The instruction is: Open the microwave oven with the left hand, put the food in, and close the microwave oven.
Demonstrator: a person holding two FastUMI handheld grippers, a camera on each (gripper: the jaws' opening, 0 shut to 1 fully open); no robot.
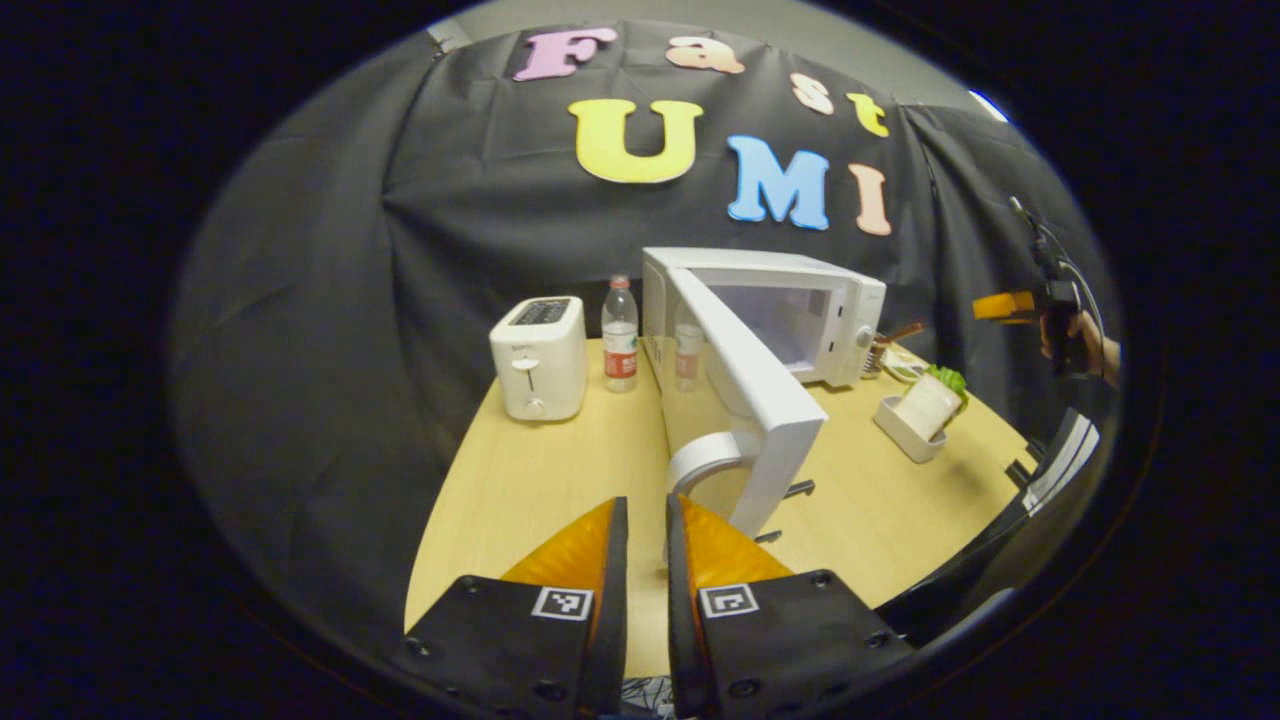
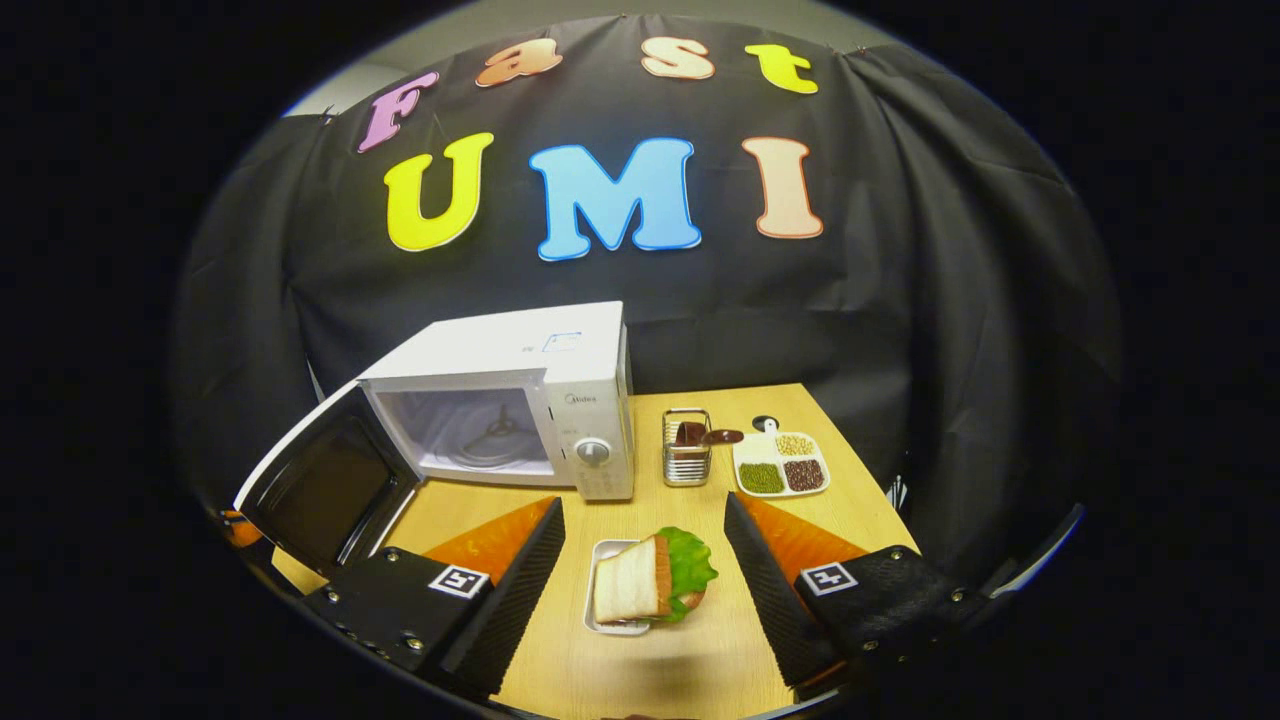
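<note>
Left tongs [image 1: 647, 540] nearly pressed together before the swung-out microwave door [image 1: 745, 400]; right tongs [image 2: 645, 550] spread wide above the sandwich [image 2: 650, 578].

In the left gripper view the 2 fingers leave only a thin gap, pinching nothing, just short of the door's curved handle [image 1: 705, 455]. The white microwave [image 2: 520, 400] stands on the wooden surface [image 2: 650, 660] with its cavity exposed. The sandwich, bread with lettuce, sits in a small white tray [image 2: 605, 590] in front of the microwave, between the right fingers and untouched. A toaster [image 1: 538, 370] and a water bottle [image 1: 620, 335] stand left of the microwave; a wire utensil holder [image 2: 686, 450] and a 3-part dish of beans [image 2: 780, 465] stand to its right. A hand [image 1: 1085, 345] holds the other tongs aloft at the far right.
</note>
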